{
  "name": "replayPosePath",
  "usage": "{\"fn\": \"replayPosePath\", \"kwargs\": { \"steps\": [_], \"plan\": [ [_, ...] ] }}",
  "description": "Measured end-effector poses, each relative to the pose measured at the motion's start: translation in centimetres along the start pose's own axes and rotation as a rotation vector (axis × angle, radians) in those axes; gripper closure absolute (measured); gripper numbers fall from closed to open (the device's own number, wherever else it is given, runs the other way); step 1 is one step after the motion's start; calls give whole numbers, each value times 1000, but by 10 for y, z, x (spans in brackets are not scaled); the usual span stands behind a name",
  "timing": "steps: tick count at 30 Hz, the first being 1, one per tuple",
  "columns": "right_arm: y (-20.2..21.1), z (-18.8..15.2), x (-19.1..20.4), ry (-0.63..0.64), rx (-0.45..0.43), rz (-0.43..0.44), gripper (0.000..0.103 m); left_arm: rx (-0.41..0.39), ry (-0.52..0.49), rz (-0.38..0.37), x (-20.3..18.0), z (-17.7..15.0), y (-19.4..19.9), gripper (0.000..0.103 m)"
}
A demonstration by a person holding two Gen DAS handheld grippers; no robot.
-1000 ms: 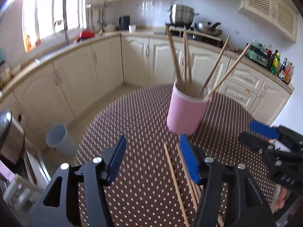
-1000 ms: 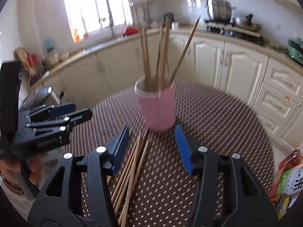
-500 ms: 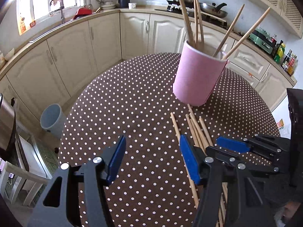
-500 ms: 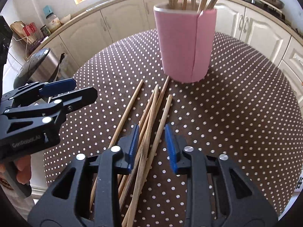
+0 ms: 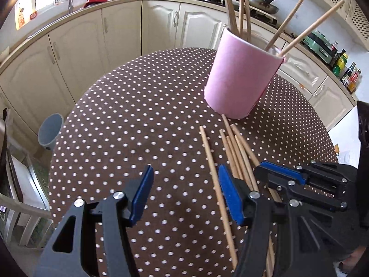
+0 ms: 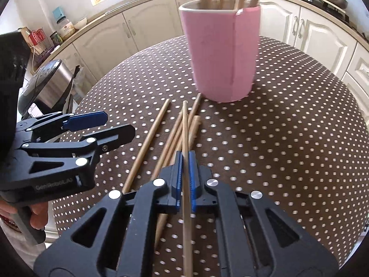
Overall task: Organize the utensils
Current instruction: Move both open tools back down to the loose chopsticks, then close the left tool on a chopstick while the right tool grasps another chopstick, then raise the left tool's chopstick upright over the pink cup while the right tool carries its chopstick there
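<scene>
A pink cup stands on the dotted brown table with several wooden chopsticks upright in it. More chopsticks lie loose in front of the cup. My right gripper is low over that pile, its jaws closing, with the blue pads pressed on one chopstick that points toward the cup. My left gripper hovers open just left of the pile, nothing between its fingers; one chopstick lies beside its right finger.
The round table drops off on every side. A grey bin stands on the floor to the left and a steel cooker sits beyond the left rim. Cream cabinets ring the room, with bottles on the right counter.
Both grippers came down toward the table and tilted more steeply. The right gripper's jaws went from wide apart to pinched on one chopstick of the pile. The left stayed open.
</scene>
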State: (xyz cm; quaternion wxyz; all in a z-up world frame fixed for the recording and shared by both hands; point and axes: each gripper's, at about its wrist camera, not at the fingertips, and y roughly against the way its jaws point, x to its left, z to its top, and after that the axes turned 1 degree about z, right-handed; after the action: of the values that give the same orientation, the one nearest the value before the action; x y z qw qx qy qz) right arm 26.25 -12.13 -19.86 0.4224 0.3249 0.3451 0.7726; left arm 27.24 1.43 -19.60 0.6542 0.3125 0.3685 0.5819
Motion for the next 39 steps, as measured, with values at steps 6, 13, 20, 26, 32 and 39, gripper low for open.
{"fn": "replayPosePath", "kwargs": {
  "steps": [6, 13, 20, 26, 32, 39],
  "plan": [
    [10, -5, -24, -22, -4, -17, 96, 37, 8, 5, -10, 6, -16, 45],
    [14, -8, -35, -33, -1, -20, 97, 53, -49, 106, -34, 15, -38, 67],
    [16, -6, -36, -37, -3, -12, 97, 40, -34, 99, -38, 24, -44, 97],
    [29, -4, -37, -40, -28, 10, 97, 10, -28, 73, -34, 28, -28, 97],
    [59, 4, -37, -42, -93, 34, 97, -75, -31, 32, -33, 37, 17, 97],
    [110, 16, -35, -35, -210, 63, 97, -196, -37, -36, -38, 44, 80, 97]
  ]
}}
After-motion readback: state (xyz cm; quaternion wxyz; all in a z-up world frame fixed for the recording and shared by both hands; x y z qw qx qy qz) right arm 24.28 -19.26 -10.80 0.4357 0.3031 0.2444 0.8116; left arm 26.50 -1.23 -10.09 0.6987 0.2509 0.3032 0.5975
